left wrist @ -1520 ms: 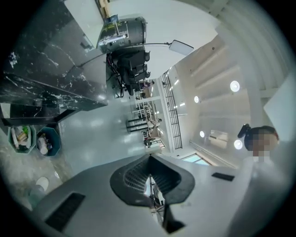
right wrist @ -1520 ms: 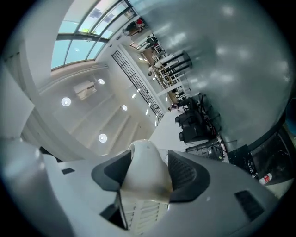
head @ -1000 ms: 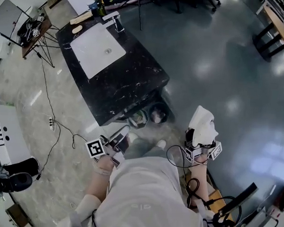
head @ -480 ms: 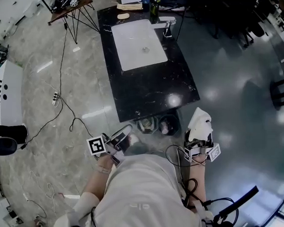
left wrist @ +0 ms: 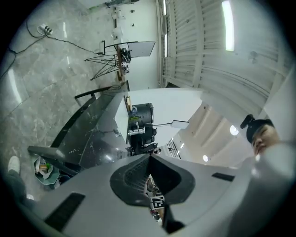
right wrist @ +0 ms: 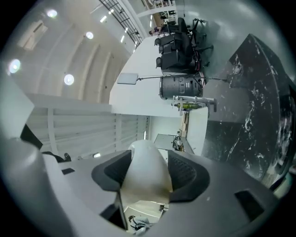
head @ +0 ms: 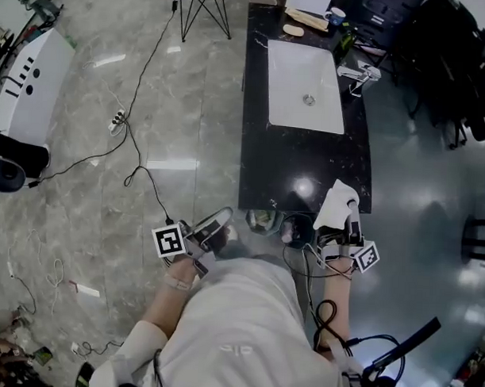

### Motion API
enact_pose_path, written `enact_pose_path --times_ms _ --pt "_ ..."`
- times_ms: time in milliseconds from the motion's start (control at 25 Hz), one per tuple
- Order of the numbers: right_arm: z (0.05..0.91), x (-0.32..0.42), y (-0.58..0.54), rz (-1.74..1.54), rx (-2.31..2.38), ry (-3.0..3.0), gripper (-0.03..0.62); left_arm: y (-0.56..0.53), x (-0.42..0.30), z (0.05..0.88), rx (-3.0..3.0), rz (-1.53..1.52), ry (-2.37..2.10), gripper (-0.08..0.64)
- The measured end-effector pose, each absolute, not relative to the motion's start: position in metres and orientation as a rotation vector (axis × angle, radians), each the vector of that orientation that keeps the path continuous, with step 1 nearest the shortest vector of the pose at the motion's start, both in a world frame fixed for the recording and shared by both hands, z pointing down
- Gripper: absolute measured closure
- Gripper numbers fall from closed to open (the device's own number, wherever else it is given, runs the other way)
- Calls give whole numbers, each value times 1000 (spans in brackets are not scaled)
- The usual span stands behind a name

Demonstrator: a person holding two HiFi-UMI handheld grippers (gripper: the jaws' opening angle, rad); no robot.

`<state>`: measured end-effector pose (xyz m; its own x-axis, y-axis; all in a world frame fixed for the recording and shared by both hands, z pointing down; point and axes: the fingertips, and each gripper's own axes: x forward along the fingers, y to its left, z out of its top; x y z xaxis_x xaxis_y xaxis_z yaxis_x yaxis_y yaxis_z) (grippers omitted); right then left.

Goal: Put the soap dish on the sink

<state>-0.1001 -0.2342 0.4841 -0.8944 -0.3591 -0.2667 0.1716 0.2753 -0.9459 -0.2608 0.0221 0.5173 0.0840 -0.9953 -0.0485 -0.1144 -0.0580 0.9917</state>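
White and smooth, the curved soap dish (head: 337, 202) stands up out of the right gripper (head: 339, 225), carried close to the body near the front edge of the black marble bench (head: 307, 163). The white rectangular sink (head: 306, 84) lies well beyond, so I'd say the approach comes first. The left gripper (head: 213, 226) hangs idle beside the person.

Its own camera shows its fingers (left wrist: 132, 178) pressed together on nothing.

From the right camera, fingers (right wrist: 182, 173) clamp the dish's flanks, likely to steady it for carrying.
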Motion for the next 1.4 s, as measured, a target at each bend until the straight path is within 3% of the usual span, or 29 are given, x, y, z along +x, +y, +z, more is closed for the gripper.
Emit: enact_pose_path --times_ms 680,1080,1400 --pt "556 -260 -213 -1362 -311 2868 334 81 -325 541 1191 -1324 -1338 554" --pt "594 -304 -195 -900 -400 3276 336 88 -335 552 1147 -1352 -1360 554" --pt "620 -318 -184 -709 -392 3442 336 95 -336 558 1095 -1377 -1386 553"
